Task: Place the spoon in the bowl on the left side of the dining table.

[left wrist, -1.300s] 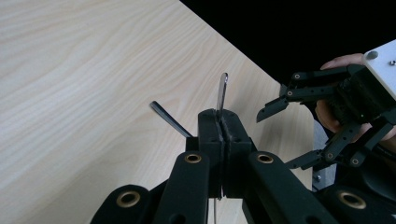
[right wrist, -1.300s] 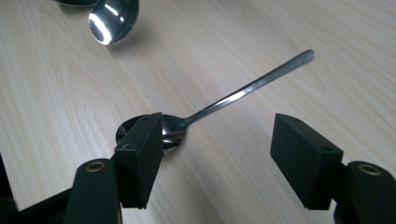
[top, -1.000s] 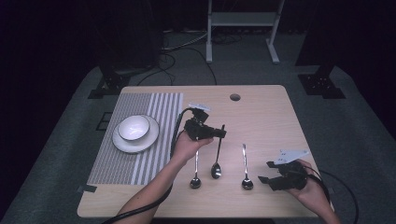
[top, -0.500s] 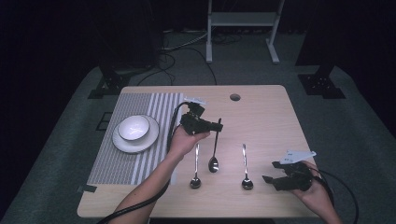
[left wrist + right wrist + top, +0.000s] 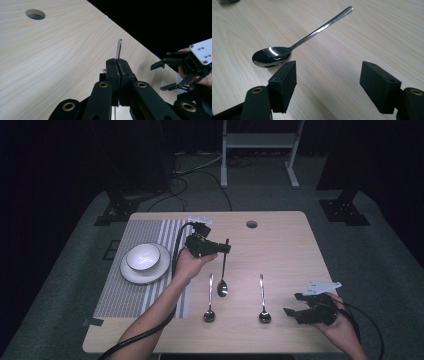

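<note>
My left gripper (image 5: 224, 248) is shut on the handle of a steel spoon (image 5: 222, 275), which it holds off the wooden table (image 5: 290, 250) with the bowl end lowest. In the left gripper view the handle tip (image 5: 119, 48) sticks out above the closed jaws. Two more spoons lie on the table: one (image 5: 209, 302) near the left forearm, the other (image 5: 262, 297) to its right. My right gripper (image 5: 296, 304) hovers at the front right, just right of that second spoon (image 5: 294, 46). Its jaws have just been opening and stand open, with nothing between them.
A white bowl (image 5: 143, 256) sits on a white plate (image 5: 131, 276) on a striped placemat (image 5: 120, 300) at the table's left. A round cable hole (image 5: 251, 224) is near the far edge. Cables trail from both grippers. The surroundings are dark floor and stands.
The left gripper has risen and drifted away and to the left, taking its spoon with it. The right gripper's jaws have spread wider, and it has stayed in place.
</note>
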Motion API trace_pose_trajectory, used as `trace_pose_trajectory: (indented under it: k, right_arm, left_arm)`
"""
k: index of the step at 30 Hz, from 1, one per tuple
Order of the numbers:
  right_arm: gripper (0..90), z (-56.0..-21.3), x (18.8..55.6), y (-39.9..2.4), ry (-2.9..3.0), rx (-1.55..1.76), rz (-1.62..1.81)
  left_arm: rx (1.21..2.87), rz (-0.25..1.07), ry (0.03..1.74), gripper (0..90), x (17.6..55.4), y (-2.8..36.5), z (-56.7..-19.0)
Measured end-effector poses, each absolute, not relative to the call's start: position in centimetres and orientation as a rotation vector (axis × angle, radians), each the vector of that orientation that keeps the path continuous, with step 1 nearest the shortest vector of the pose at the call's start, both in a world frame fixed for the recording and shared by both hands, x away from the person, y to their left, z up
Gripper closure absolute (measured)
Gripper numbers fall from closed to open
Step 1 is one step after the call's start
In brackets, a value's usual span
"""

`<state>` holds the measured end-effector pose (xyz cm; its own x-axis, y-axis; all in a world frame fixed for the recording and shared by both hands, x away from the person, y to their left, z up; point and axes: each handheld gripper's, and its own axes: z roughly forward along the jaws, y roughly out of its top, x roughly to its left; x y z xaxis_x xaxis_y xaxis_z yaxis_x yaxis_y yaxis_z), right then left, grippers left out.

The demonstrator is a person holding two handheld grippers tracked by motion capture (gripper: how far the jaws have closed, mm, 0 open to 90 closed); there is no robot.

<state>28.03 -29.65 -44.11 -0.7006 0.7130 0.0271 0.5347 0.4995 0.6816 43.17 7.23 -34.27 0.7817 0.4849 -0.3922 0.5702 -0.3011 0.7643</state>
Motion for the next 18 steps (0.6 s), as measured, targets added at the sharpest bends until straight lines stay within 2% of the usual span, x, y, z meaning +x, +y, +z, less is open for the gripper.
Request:
trace_pose_trajectory:
  k: [18]
  right_arm:
    - [27.7, -44.2, 28.2, -29.8, 2.474, 1.082, 0.981]
  left_arm:
    - [1.924, -0.035, 0.874, 89.2, 44.3, 11.2, -33.0]
